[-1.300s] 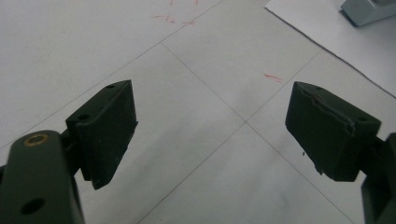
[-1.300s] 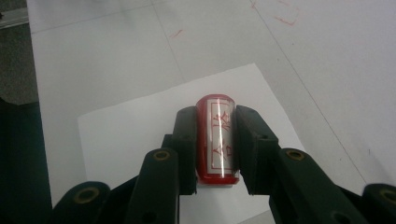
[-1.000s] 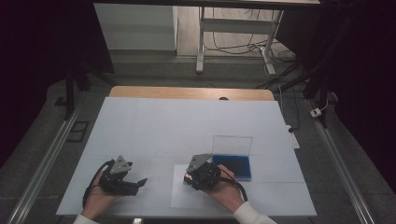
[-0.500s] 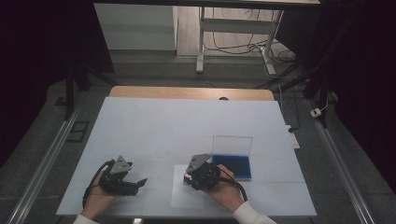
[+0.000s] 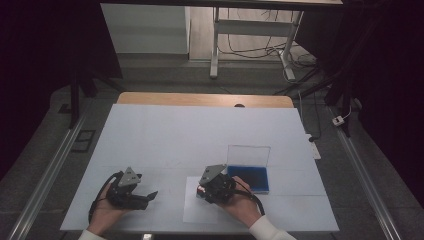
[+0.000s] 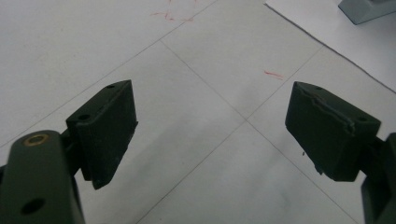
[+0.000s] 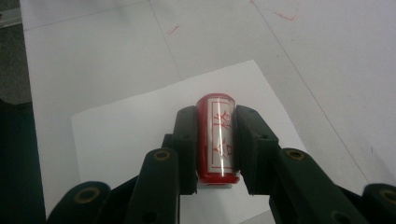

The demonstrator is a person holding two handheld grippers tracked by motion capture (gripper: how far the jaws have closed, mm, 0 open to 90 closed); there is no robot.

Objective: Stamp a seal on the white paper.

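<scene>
white table sheeting [image 5: 200, 130] carries a sheet of paper [image 7: 140, 121] near the person's edge, with a blue ink pad in an open clear case [image 5: 248, 177] just to its right. the right gripper [image 7: 215, 140] clamps a red cylindrical stamp [image 7: 215, 135] over the paper, while the left gripper [image 6: 210, 130] rests apart with jaws wide and nothing between them; for a clean impression, the stamp should probably be lowered square to the paper and pressed evenly, without sliding. the stamp's printing face is hidden below the jaws, so whether it touches the paper or bears ink cannot be told.
</scene>
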